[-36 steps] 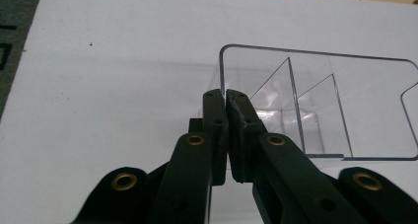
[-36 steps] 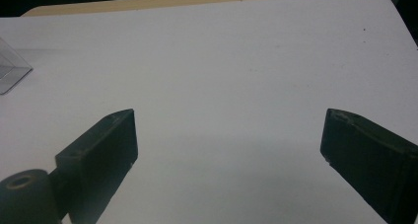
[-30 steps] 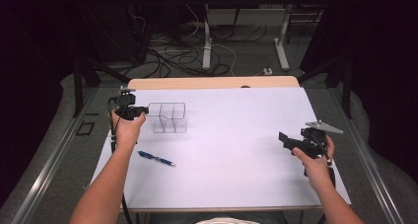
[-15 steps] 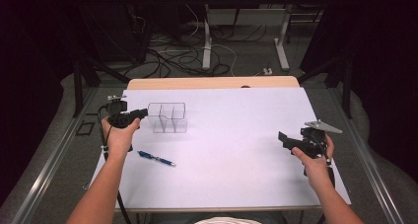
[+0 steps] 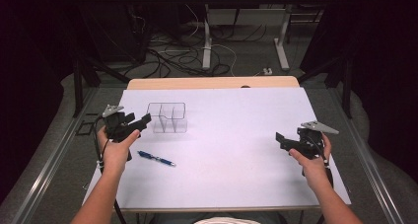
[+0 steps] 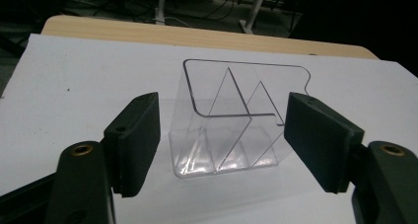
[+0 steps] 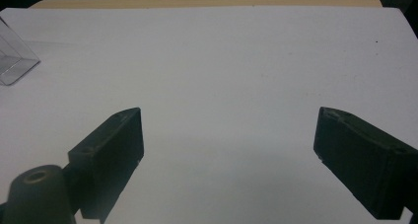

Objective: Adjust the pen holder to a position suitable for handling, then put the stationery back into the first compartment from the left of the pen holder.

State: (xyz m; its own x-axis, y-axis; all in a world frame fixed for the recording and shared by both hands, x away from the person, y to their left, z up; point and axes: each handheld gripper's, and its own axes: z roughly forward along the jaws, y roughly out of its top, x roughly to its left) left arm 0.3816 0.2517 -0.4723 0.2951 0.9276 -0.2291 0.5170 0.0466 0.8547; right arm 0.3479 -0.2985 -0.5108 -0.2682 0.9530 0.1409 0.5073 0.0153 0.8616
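The left gripper (image 5: 144,119) is held at the table's left edge, its jaws pointing right toward the clear box (image 5: 168,118). Its jaws have just been opening and now stand well apart with nothing clamped. In the left gripper view the box (image 6: 231,125) stands just ahead of the pads (image 6: 140,135), framed in the gap between them and untouched. The box is a clear plastic organiser with inner dividers, standing on the white table (image 5: 236,120) in its far left part. A blue pen (image 5: 156,158) lies on the table nearer the person, just right of the left hand (image 5: 116,147).

The right gripper (image 5: 280,140) is held over the table's right side, well apart from the box, pointing left. Its jaws are spread wide and empty, with bare table (image 7: 236,61) between them in the right gripper view.
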